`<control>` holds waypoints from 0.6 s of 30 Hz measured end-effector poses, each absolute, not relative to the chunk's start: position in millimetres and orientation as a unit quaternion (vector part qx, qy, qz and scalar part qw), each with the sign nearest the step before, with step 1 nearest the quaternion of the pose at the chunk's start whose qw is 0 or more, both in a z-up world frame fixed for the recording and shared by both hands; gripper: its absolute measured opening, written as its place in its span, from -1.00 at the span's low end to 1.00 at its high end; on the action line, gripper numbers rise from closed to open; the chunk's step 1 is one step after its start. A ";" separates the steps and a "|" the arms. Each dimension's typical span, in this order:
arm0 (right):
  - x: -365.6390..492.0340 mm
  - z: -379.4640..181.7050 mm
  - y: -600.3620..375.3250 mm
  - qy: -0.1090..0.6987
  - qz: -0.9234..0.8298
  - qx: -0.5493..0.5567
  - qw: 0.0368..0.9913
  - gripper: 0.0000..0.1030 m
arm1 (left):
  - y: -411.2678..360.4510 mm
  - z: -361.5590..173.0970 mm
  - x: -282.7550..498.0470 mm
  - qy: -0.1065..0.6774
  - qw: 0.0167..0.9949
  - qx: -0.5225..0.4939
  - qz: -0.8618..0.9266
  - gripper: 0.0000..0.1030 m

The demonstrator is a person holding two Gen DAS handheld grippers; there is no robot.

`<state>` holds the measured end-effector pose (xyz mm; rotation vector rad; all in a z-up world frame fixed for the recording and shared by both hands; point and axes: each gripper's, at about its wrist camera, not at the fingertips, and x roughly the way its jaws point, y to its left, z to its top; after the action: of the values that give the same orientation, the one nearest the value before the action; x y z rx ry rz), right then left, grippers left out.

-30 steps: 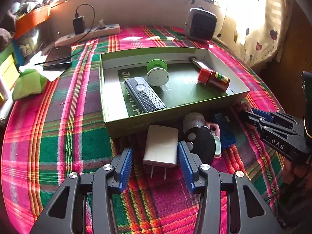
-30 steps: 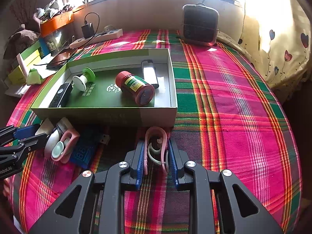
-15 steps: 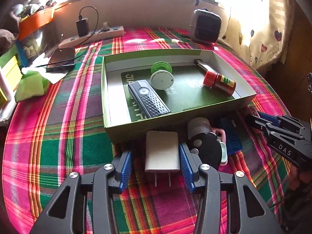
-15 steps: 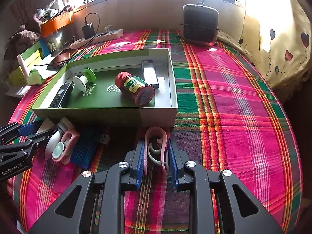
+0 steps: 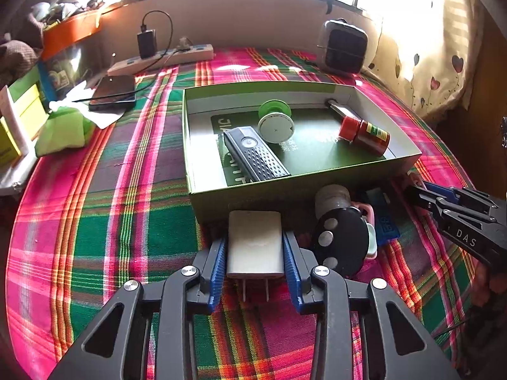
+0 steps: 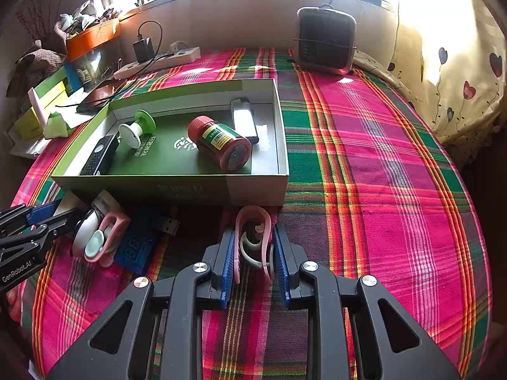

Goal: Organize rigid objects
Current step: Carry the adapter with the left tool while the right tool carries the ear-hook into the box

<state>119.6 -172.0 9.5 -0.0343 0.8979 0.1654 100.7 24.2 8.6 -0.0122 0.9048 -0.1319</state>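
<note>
at lower centre of the left wrist view, left gripper (image 5: pixel 255 259) just closed, blue pads pressing both sides of white charger (image 5: pixel 255 245), prongs toward the camera, lying on plaid cloth (image 5: pixel 111 221) against the near wall of green box (image 5: pixel 253 190). seen only from the right wrist view: right gripper (image 6: pixel 253 253) clamped on pink ear hook (image 6: pixel 253 237), and blue usb stick (image 6: pixel 139 243) fully visible at lower left. inside the box, red bottle (image 6: pixel 221 142) on its side.

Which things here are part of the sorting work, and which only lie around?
Job: green box, white charger in left gripper, pink clip in right gripper, red bottle, blue USB stick.
Lying about: power strip, phone, small heater.
</note>
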 end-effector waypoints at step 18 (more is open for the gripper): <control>116.4 9.9 -169.8 0.434 0.083 -0.018 0.897 -0.53 | 27.0 10.7 95.6 0.440 0.896 -0.022 -0.064 -0.38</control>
<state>116.4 -169.8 9.9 -0.0369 0.8993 0.1729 95.6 27.0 10.7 -0.0465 0.9109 -0.1329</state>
